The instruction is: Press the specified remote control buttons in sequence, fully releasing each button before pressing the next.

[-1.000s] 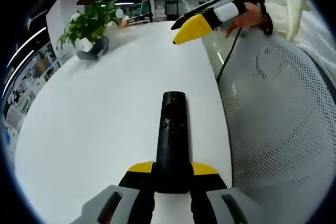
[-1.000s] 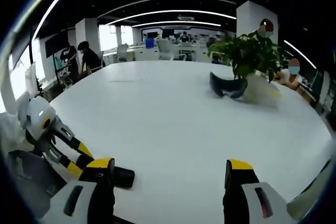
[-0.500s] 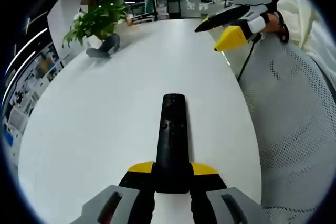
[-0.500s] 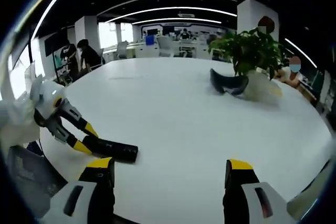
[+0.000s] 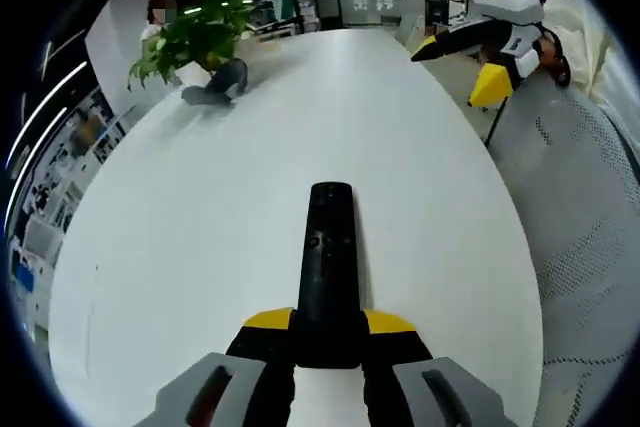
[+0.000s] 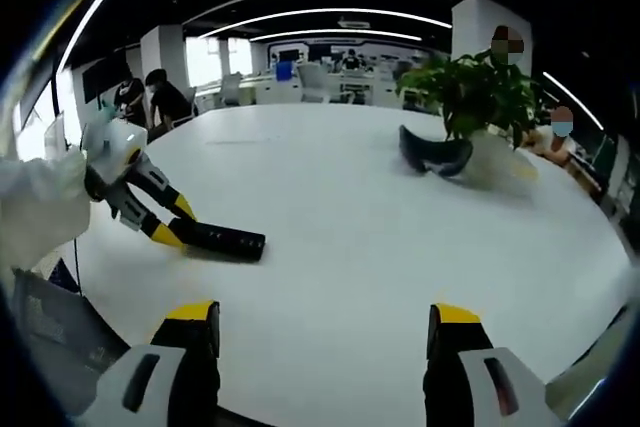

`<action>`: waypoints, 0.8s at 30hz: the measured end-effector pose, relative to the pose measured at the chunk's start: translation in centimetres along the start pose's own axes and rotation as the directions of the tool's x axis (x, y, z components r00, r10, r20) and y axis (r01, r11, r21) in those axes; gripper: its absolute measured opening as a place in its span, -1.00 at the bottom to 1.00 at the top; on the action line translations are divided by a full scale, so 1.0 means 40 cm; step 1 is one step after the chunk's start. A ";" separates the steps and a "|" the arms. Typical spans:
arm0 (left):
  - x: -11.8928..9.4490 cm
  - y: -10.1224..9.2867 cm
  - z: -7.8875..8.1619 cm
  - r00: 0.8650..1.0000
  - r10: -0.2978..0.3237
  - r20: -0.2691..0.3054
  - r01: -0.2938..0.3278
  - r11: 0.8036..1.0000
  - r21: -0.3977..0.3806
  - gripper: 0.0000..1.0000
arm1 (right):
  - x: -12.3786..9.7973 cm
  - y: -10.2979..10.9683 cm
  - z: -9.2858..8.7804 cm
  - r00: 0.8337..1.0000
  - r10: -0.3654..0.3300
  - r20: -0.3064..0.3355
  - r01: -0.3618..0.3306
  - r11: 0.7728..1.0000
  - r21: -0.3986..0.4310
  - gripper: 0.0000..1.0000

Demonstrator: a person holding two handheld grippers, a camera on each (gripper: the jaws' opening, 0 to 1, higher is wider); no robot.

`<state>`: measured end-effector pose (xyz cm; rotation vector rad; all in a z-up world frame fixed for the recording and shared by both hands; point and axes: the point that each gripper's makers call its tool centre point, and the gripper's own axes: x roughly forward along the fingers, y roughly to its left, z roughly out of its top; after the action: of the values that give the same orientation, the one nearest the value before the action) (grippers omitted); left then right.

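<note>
Basically, your left gripper (image 5: 328, 332) clamps the remote (image 5: 328, 282) by its tail, buttons up and exposed. Right gripper (image 6: 318, 347) gapes wide, empty; remote at its 10 o'clock.

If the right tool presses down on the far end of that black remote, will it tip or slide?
The remote looks stiff, and the left tool clamps only its near end, so a far-end press may lever it downward. Sliding seems unlikely. The right tool stands open, well away.

Matt black remote (image 5: 328, 267), smooth white table (image 5: 200, 227)
</note>
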<state>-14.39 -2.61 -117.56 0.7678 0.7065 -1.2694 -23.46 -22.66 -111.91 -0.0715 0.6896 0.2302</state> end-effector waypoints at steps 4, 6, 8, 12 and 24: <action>0.000 0.035 -0.007 1.000 0.000 -0.010 0.000 1.000 0.008 -0.54 | -0.001 -0.003 0.000 1.000 -0.007 0.000 0.007 1.000 -0.005 0.69; 0.003 0.049 -0.011 1.000 -0.002 -0.016 0.003 1.000 0.015 -0.54 | 0.000 -0.004 -0.003 1.000 -0.010 -0.006 0.010 1.000 -0.002 0.69; 0.006 0.065 -0.014 1.000 -0.006 -0.019 0.006 1.000 0.019 -0.54 | 0.002 -0.005 -0.009 1.000 -0.011 -0.018 0.011 1.000 -0.003 0.69; 0.010 0.100 -0.015 1.000 0.007 -0.017 -0.007 1.000 0.015 -0.54 | 0.003 -0.002 -0.010 1.000 -0.007 -0.020 0.006 1.000 -0.012 0.68; 0.014 0.198 -0.006 1.000 0.003 -0.028 -0.002 1.000 0.022 -0.54 | 0.006 -0.002 -0.020 0.999 -0.009 -0.044 0.009 1.000 -0.019 0.66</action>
<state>-6.52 -1.73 -117.27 0.8053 0.7155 -1.2680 -23.78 -22.79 -112.68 -0.0976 0.7311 0.2270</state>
